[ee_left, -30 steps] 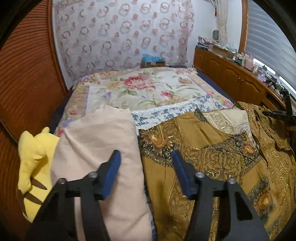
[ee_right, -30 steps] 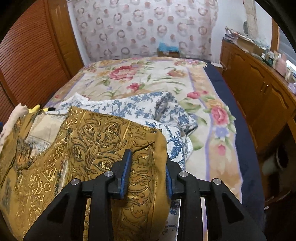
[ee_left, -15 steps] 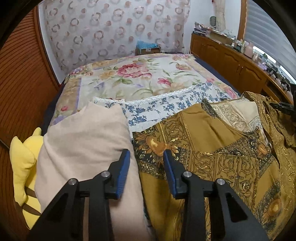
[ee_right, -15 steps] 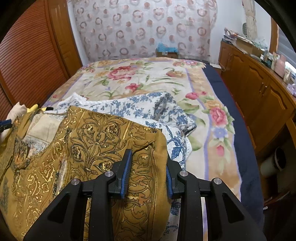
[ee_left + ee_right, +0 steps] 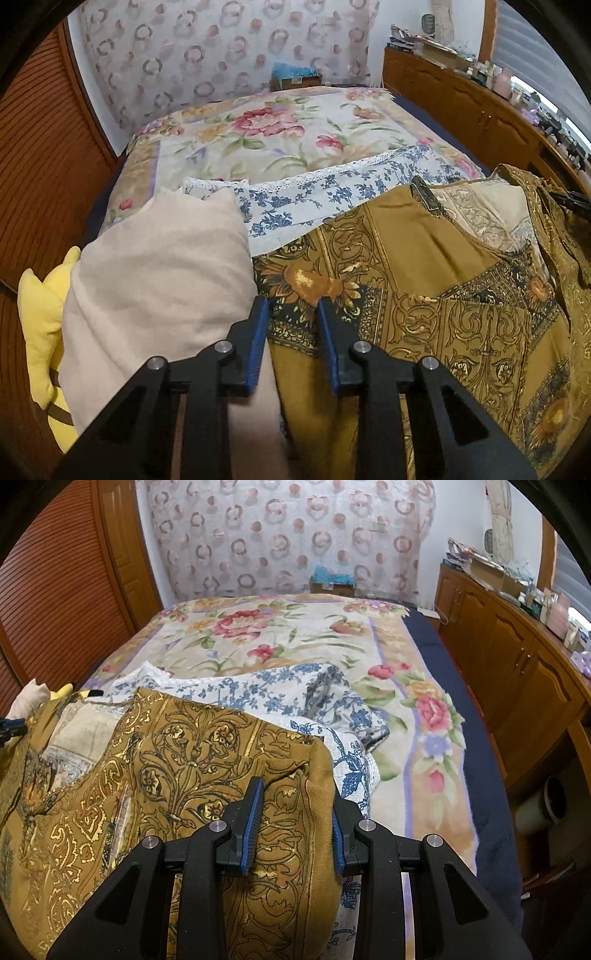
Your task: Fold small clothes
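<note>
Jaws of our left gripper point(image 5: 291, 306) are closing over the mustard garment's point(image 5: 424, 295) edge; our right gripper point(image 5: 297, 794) pinches its bunched fold.

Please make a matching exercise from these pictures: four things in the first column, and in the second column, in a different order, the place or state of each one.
Things
1. mustard-gold patterned garment
2. white cloth with blue flowers and lace edge
3. plain beige folded cloth
4. yellow plush toy

Places or states
A. at the far left edge, beside the beige cloth
B. pinched at one edge by the right gripper
C. partly covered by the gold garment
D. left of the left gripper

Pairs: 1-B, 2-C, 3-D, 4-A
</note>
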The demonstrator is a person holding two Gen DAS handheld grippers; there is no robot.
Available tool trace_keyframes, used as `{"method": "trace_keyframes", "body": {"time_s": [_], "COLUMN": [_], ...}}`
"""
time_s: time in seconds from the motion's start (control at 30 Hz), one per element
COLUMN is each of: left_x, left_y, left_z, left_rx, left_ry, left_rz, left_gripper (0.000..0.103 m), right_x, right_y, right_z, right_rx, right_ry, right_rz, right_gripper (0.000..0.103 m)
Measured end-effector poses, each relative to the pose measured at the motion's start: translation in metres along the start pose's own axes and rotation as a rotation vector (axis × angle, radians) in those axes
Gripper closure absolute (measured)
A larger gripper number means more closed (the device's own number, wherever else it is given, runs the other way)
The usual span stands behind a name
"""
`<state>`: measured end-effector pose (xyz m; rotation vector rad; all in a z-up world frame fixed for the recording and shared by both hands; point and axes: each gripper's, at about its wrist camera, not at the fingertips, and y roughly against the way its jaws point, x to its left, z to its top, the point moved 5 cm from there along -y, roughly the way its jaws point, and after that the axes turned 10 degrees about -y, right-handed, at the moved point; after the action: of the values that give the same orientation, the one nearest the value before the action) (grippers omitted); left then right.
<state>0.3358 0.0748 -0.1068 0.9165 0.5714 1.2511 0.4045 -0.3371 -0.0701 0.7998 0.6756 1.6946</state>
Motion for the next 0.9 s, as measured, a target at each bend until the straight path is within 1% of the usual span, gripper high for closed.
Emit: {"method": "trace_keyframes", "body": {"time_s": [0.13,0.3,0.37,0.4,0.43,0.47,0.5,0.53,0.57,0.6,0.7,0.8,0.9], "left_x": [0.001,0.0,-0.001,-0.001,-0.001,-0.001,0.0,-0.001,-0.002,-0.003,-0.006,-0.012,-0.02], "left_y": [0.002,0.004,0.005,0.006,0.007,0.007,0.007,0.007,0.008,0.009,0.023,0.06,0.094], "left_z": [-0.002,-0.008,-0.011,-0.013,-0.014,-0.015,-0.015,-0.016,-0.015,-0.015,-0.014,-0.012,-0.014], "left_rx": [0.001,0.008,0.006,0.003,0.0,0.0,-0.001,-0.006,-0.008,-0.019,-0.059,-0.154,-0.222], "left_ry": [0.019,0.037,0.046,0.051,0.061,0.064,0.067,0.067,0.069,0.076,0.063,0.06,0.044], "left_rz": [-0.012,-0.002,-0.006,-0.007,-0.013,-0.017,-0.023,-0.037,-0.047,-0.071,-0.049,-0.041,-0.033], "left_gripper": [0.077,0.077,0.077,0.077,0.077,0.077,0.08,0.093,0.101,0.101,0.102,0.102,0.102], "right_x": [0.0,-0.002,-0.001,0.0,0.002,0.003,0.003,0.004,0.006,0.009,0.02,0.036,0.056], "right_y": [0.0,0.001,0.002,0.002,0.002,0.002,0.003,0.004,0.006,0.01,0.028,0.056,0.086], "right_z": [0.0,0.0,0.0,0.0,0.0,0.001,0.001,0.002,0.003,0.005,0.01,0.014,0.015], "right_rx": [-0.001,-0.003,-0.003,-0.004,-0.004,-0.003,-0.004,-0.004,-0.003,-0.009,-0.042,-0.088,-0.136], "right_ry": [0.001,0.026,0.038,0.047,0.057,0.061,0.064,0.067,0.068,0.07,0.086,0.109,0.129], "right_rz": [-0.001,-0.013,-0.014,-0.017,-0.017,-0.013,-0.011,-0.007,0.003,0.019,0.045,0.087,0.128], "right_gripper": [0.072,0.078,0.081,0.085,0.091,0.093,0.096,0.098,0.099,0.099,0.1,0.1,0.1]}}
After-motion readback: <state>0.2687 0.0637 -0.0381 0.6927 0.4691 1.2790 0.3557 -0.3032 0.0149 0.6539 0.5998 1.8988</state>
